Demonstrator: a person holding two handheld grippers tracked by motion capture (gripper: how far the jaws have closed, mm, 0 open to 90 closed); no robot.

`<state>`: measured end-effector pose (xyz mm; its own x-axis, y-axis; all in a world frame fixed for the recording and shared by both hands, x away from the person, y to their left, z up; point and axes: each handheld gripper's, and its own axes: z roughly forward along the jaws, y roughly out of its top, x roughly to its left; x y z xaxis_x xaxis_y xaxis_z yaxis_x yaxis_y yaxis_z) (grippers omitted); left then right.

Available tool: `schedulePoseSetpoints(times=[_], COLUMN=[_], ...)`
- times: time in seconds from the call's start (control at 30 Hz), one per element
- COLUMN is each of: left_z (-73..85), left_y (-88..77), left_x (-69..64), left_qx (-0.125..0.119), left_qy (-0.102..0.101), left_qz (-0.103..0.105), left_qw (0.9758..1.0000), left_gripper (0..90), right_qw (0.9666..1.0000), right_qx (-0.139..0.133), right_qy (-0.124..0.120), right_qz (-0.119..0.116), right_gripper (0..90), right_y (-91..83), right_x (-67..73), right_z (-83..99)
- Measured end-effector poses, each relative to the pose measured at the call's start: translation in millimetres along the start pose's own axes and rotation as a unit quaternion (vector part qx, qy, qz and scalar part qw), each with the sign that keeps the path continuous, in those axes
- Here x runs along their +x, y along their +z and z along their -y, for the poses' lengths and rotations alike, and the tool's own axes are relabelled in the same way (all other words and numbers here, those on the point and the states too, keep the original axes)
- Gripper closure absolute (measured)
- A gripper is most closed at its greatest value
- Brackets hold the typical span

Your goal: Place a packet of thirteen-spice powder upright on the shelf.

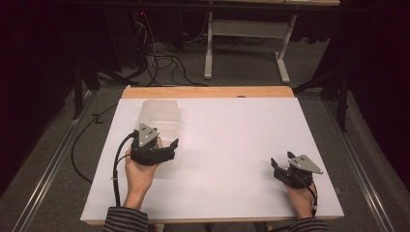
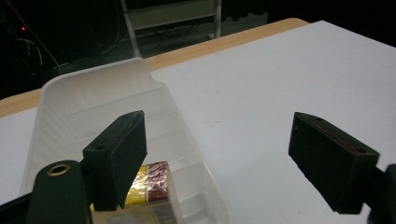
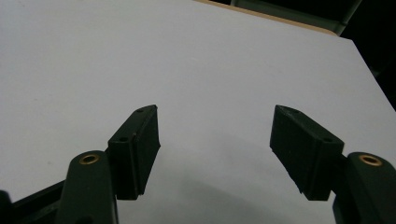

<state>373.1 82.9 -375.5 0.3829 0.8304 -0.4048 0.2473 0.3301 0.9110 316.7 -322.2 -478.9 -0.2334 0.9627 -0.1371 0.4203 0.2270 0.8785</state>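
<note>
- High view: white table top (image 1: 227,145) with a wooden strip along its far edge; grey floor, cables and the legs of another table beyond it.
- Translucent plastic container (image 1: 161,116) sits on the left half of the table, toward the far edge.
- Left gripper (image 1: 164,145) held in the person's left hand (image 1: 139,171), right at the container's near end. Jaws spread wide; one jaw appears to overlap the container, the other is over bare table to its right.
- Left gripper view: the container (image 2: 93,107) is open-topped, with stepped ridges on its inner wall. One jaw is over its interior, the other well clear over the white surface. Nothing gripped.
- A small packet (image 2: 149,184), yellow and dark red with a shiny wrapper, lies in the container's near end, partly hidden behind the jaw. Print too small to read.
- Right gripper (image 1: 282,164) held in the right hand (image 1: 300,198) near the table's right front corner, well apart from the container.
- Right gripper view: jaws wide apart over plain white table (image 3: 196,70), nothing between them; whether they touch the surface cannot be told.
- Striped sleeves at both wrists, bottom edge of the high view.
</note>
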Motion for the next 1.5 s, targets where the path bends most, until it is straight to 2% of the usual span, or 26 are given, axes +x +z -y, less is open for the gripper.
schedulePoseSetpoints(times=[0.33, 0.63, 1.5], left_z=[4.5, 10.4, 31.7], left_y=[1.7, 2.0, 2.3], left_x=[-14.3, -26.0, -48.8], left_qx=[0.007, 0.019, 0.044], left_qy=[-0.005, 0.001, -0.010], left_qz=[0.023, 0.038, 0.073], left_qw=[0.9997, 0.9991, 0.9963], left_gripper=[20.5, 20.9, 21.2], right_qw=[1.0000, 1.0000, 1.0000], right_qx=[0.000, 0.001, 0.001], right_qy=[0.000, -0.001, -0.003], right_qz=[0.000, 0.000, 0.000], right_gripper=[33.5, 33.5, 33.7], right_y=[0.0, -0.1, -0.1], right_x=[0.0, 0.1, 0.3], right_z=[0.0, 0.0, -0.1])
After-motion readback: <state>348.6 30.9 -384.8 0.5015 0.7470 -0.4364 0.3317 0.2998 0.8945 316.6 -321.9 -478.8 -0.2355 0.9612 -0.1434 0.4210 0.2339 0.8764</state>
